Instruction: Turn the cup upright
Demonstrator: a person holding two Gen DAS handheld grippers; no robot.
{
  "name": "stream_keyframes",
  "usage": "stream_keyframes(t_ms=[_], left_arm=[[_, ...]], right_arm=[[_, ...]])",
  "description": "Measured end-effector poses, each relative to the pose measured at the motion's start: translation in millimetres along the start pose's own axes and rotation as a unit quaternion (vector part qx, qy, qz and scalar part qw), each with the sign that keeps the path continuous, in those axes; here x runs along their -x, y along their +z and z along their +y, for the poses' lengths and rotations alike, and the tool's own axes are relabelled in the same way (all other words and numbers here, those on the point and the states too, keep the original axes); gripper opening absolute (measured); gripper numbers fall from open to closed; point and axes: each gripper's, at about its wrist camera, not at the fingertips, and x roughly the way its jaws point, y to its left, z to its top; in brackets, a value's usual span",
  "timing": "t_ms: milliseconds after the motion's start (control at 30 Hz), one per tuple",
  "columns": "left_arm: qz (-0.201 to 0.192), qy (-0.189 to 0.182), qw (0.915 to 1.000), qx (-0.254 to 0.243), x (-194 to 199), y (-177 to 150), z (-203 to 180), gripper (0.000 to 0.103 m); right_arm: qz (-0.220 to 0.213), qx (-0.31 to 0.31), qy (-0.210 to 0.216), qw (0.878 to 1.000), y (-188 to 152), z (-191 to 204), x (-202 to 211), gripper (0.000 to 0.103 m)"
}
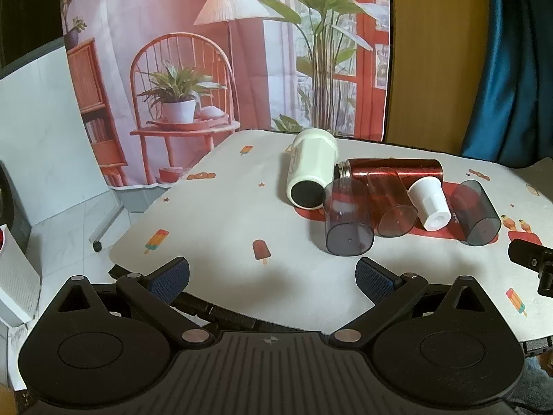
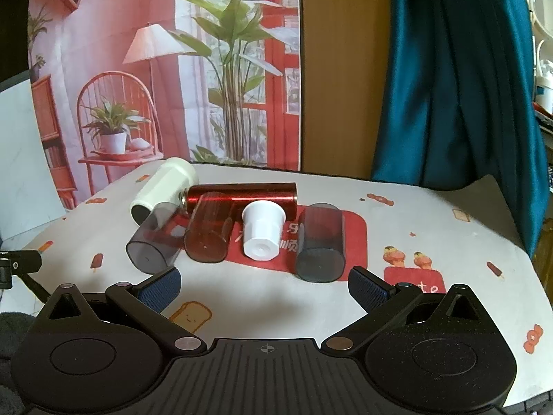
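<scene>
Cups lying on sides, mid-frame cluster: white cup (image 2: 260, 235), smoky cups, red cup. Bare tablecloth (image 2: 276, 307) before both grippers. Left gripper (image 1: 272, 276), right gripper (image 2: 264, 285): jaws wide apart, holding nothing.

Home room staged for recording, printed living-room backdrop (image 1: 214, 69), teal curtain (image 2: 459, 79), popsicle-print tablecloth (image 1: 221, 221), tiled floor (image 1: 65, 228)

I read the tablecloth (image 2: 311, 314) as matt printed cloth, smooth. Two grey cups (image 2: 321, 242) (image 1: 349, 219) look like translucent smoked plastic, glossy; the red cup (image 2: 209, 230) the same in tinted plastic. Small white cup (image 2: 261, 233): opaque matt plastic, faceted. Red bottle (image 2: 242, 195): shiny metallic finish. Cream tumbler (image 1: 312, 166): satin plastic. Finger pads (image 2: 160, 288): blue, rough knurled texture.
</scene>
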Motion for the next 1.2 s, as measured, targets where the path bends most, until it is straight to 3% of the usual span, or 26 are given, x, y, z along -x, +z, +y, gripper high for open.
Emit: stream_keyframes(t_ms=[1200], left_arm=[[0.015, -0.001, 0.9999, 0.002, -3.4, -2.9, 1.5, 0.103]], right_arm=[[0.007, -0.011, -0.001, 1.000, -2.1, -4.1, -0.5, 0.103]])
